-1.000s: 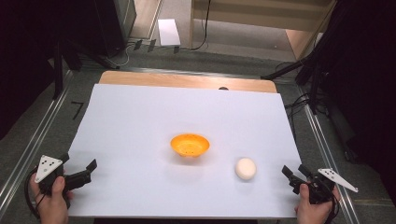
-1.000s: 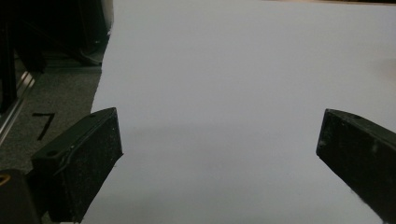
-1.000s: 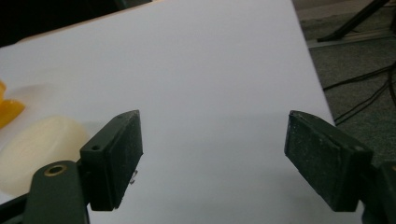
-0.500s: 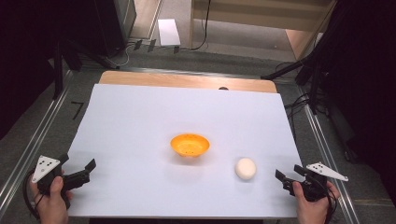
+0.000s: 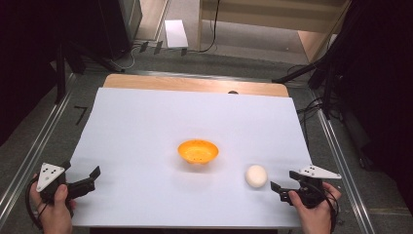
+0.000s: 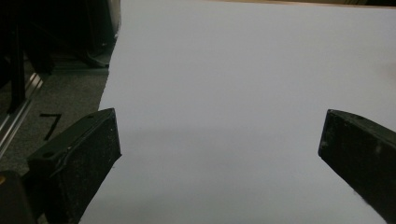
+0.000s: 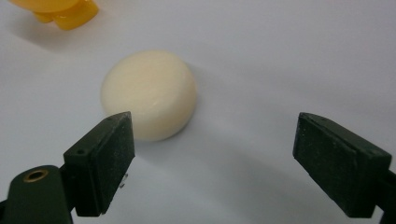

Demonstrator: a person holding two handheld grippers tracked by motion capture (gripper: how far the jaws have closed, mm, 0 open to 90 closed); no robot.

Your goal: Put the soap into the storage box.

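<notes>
High view shows the right gripper (image 5: 281, 184) held in a hand (image 5: 315, 209) at the near right edge of the table (image 5: 146, 122), its jaws spread apart and empty. Just ahead of it, close but not touching, lies a pale round bun (image 5: 256, 175) on the white sheet. Right gripper view looks between the two black jaws at the bun (image 7: 149, 93), which sits nearer the left jaw, clear of both. At the near left corner the left gripper (image 5: 92, 176) rests in the other hand (image 5: 54, 214), jaws wide apart over bare white sheet, well away from everything. Farther in, near the middle of the table, stands an orange bowl (image 5: 197, 151), apart from the bun.
</notes>
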